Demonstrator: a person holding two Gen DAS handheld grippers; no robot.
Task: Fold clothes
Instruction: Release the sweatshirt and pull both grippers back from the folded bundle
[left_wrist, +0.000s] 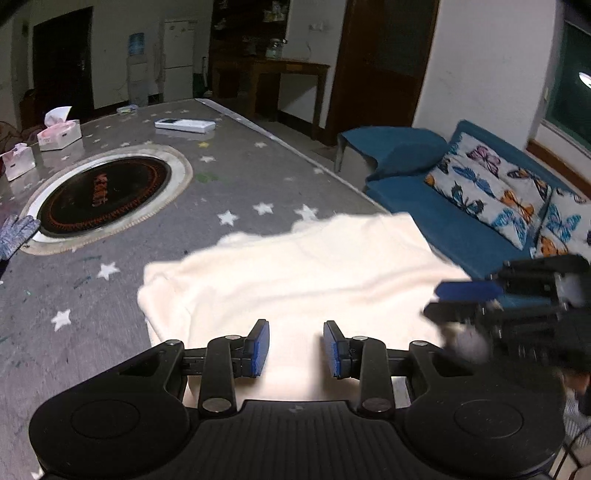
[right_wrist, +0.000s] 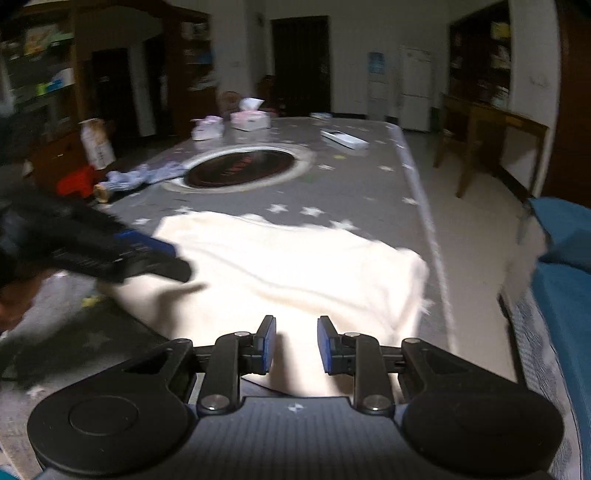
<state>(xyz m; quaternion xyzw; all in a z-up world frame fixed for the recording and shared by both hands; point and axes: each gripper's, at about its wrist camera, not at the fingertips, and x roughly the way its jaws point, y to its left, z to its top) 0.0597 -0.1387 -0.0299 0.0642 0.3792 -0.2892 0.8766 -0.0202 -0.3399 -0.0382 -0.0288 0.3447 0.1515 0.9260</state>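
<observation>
A cream-white garment (left_wrist: 295, 269) lies folded on the grey star-patterned table (left_wrist: 236, 177), near its front right edge. It also shows in the right wrist view (right_wrist: 295, 266). My left gripper (left_wrist: 295, 349) is open and empty, just above the garment's near edge. My right gripper (right_wrist: 295, 343) is open and empty over the garment's near edge too. The right gripper shows at the right of the left wrist view (left_wrist: 461, 299), blurred. The left gripper shows at the left of the right wrist view (right_wrist: 155, 254), blurred.
A round black inset (left_wrist: 105, 195) sits in the table's middle. Tissue boxes (left_wrist: 59, 133), a white remote (left_wrist: 184, 124) and a blue-grey cloth (left_wrist: 14, 232) lie farther off. A blue sofa (left_wrist: 461, 206) with butterfly cushions stands right of the table edge.
</observation>
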